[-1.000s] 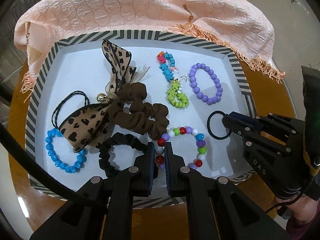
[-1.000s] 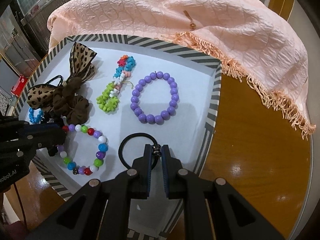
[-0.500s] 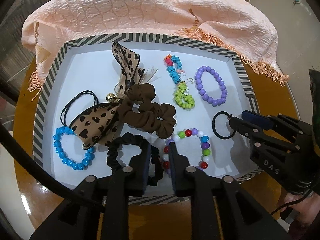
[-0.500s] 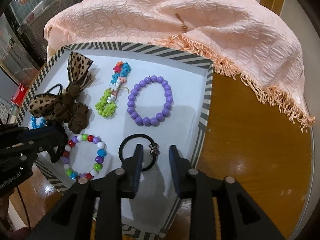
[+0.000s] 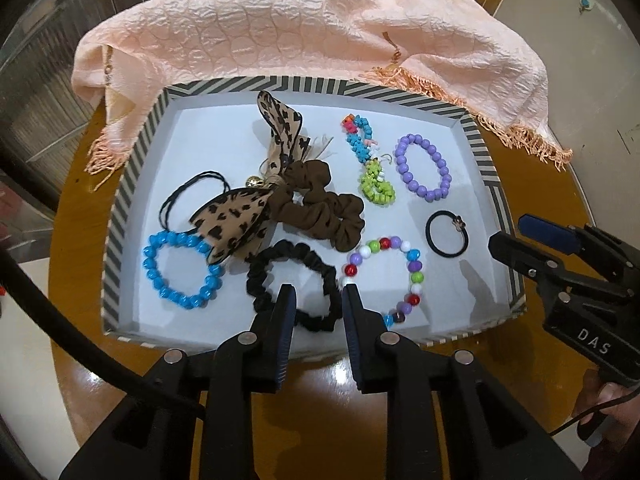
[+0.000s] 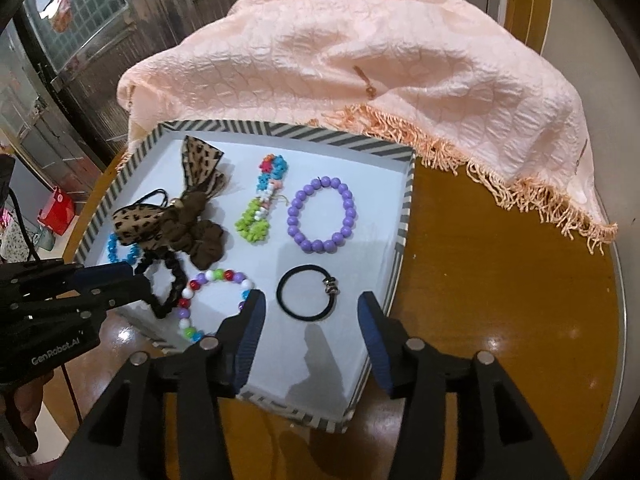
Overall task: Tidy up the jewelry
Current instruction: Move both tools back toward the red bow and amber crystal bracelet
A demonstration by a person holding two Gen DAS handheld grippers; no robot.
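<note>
Round table [image 6: 500, 280] carrying a striped tray [image 5: 120, 216], likely there to keep every piece laid out singly: scrunchies, bead bracelets, black hair tie [image 6: 308, 292]. Left hand-held gripper [image 5: 316, 300] and right hand-held gripper [image 6: 310, 308]: both released, empty, poised above the tray's near edge.

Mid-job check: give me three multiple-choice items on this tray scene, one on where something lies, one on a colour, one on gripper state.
1. Where is the thin black hair tie?
A. on the cloth
B. in the tray, near the right gripper
C. on the bare table

2. What colour is the round bracelet just beyond it?
A. purple
B. red
C. white

3. How is the left gripper?
A. shut on a scrunchie
B. open, holding nothing
C. out of view

B: it lies on the tray floor. A: all beads purple. B: fingers apart.
</note>
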